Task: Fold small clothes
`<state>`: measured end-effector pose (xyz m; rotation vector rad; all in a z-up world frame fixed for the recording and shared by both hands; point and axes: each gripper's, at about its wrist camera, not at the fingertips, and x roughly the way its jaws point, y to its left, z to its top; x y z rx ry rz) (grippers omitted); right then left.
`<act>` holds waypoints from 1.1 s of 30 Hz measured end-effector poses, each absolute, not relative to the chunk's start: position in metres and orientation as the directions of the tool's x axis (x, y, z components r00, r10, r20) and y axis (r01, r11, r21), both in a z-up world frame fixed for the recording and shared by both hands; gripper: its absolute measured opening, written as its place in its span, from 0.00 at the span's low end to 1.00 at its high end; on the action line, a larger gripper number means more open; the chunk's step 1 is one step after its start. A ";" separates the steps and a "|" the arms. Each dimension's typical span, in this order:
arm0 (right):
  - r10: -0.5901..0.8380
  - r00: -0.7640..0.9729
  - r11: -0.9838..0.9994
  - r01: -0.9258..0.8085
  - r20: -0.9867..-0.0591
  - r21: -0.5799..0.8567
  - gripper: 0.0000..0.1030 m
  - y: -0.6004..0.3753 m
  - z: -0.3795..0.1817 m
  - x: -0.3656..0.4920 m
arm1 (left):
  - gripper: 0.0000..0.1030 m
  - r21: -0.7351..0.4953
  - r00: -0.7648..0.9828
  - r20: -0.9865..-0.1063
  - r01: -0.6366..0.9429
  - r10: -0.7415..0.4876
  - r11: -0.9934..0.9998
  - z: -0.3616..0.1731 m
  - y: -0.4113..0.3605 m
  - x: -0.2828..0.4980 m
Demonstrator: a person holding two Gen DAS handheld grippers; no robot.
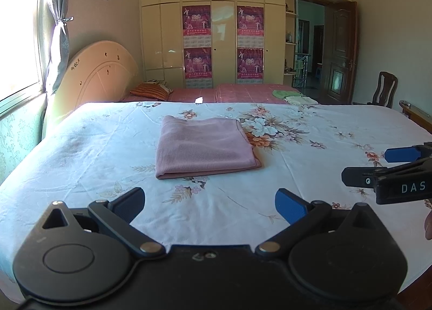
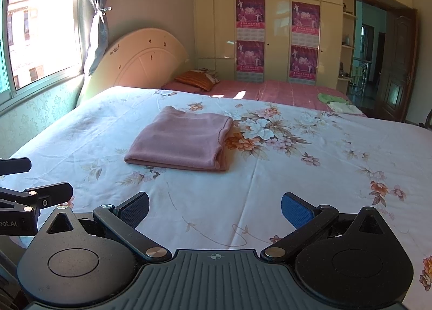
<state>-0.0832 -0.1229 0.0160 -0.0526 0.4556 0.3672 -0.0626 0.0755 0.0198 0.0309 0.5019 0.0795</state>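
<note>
A pink garment (image 1: 202,146) lies folded into a flat rectangle on the floral bed sheet (image 1: 81,153); the right wrist view shows the same garment (image 2: 181,142) ahead and left of centre. My left gripper (image 1: 210,206) hovers open over the sheet, short of the garment's near edge, with nothing between its fingers. My right gripper (image 2: 214,210) is open too, also empty and nearer than the garment. In the left wrist view the right gripper (image 1: 364,166) juts in from the right edge, open. The left gripper (image 2: 40,177) shows at the left edge of the right wrist view.
Beyond the sheet lies a red bedspread (image 1: 243,92) with a striped pillow (image 1: 151,91) and a small pile of green and pale clothes (image 1: 291,96). A cream headboard (image 1: 100,72), window (image 2: 40,34), wardrobe wall (image 1: 210,26), open door (image 1: 340,53) and wooden chair (image 1: 384,88) surround the bed.
</note>
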 end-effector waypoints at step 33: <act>0.338 0.834 0.931 -0.363 -0.435 0.027 1.00 -0.116 0.015 -0.081 | 0.99 0.042 0.878 -0.472 -0.071 0.082 0.997 0.020 0.073 -0.066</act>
